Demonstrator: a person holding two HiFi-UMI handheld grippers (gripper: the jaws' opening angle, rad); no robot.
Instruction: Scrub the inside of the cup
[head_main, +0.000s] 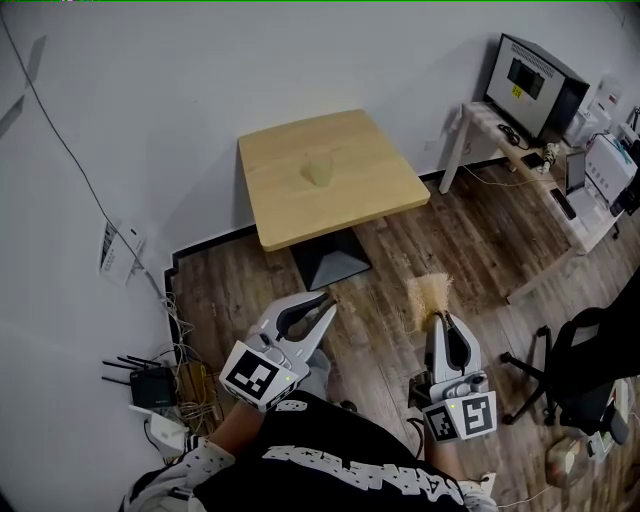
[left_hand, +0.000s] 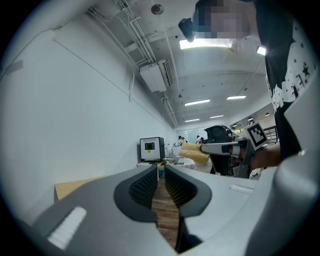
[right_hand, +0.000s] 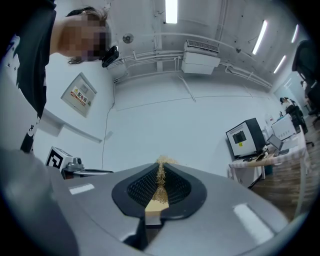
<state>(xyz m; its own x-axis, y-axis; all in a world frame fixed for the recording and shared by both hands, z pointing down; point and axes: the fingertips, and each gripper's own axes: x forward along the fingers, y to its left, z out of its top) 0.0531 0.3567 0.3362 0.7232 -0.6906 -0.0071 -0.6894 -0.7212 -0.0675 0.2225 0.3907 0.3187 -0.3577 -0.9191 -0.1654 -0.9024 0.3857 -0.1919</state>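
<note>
Right gripper (head_main: 441, 322) pinches the bristly brush (head_main: 430, 295) tight; left gripper (head_main: 327, 301) is empty, fingers slightly parted, over the wood floor (head_main: 385, 290).

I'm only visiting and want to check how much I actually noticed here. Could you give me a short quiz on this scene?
1. True or false: the right hand-held gripper is clamped on a brush with pale bristles.
2. Between the jaws of the left hand-held gripper there is: A) a cup B) nothing C) a cloth
3. Fill in: the wooden table stands close to a white ____.
Key: 1 true; 2 B; 3 wall.
</note>
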